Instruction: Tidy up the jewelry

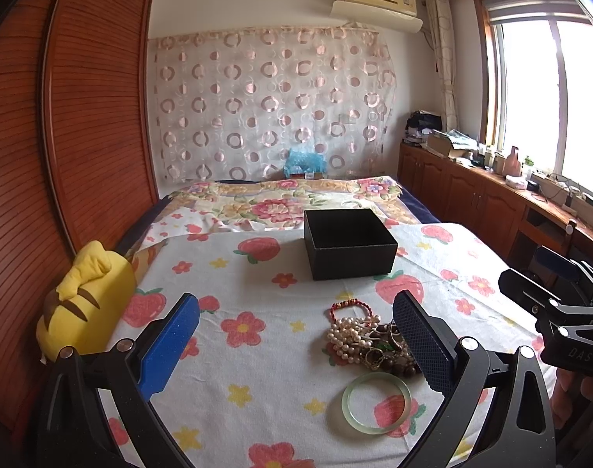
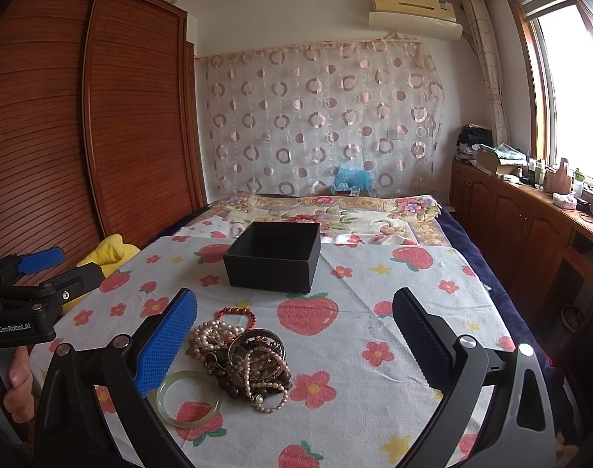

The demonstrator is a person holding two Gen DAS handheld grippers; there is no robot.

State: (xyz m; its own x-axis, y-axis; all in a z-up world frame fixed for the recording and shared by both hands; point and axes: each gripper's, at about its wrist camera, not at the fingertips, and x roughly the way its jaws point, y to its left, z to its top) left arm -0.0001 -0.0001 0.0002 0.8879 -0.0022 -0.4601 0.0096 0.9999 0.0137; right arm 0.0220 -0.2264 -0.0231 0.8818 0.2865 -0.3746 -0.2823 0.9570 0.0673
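A pile of jewelry (image 1: 368, 341) with pearl strands, dark bead bracelets and a red bracelet lies on the flowered cloth; it also shows in the right wrist view (image 2: 242, 358). A pale green jade bangle (image 1: 376, 403) lies in front of the pile, also seen from the right (image 2: 189, 397). An open, empty black box (image 1: 349, 243) stands behind, also in the right wrist view (image 2: 275, 257). My left gripper (image 1: 296, 347) is open above the cloth, the pile by its right finger. My right gripper (image 2: 294, 345) is open, the pile by its left finger.
A yellow plush toy (image 1: 82, 304) lies at the bed's left edge by the wooden wardrobe (image 1: 93, 117). Wooden cabinets (image 2: 522, 218) with clutter run under the window on the right. A floral quilt (image 1: 292, 202) covers the far bed.
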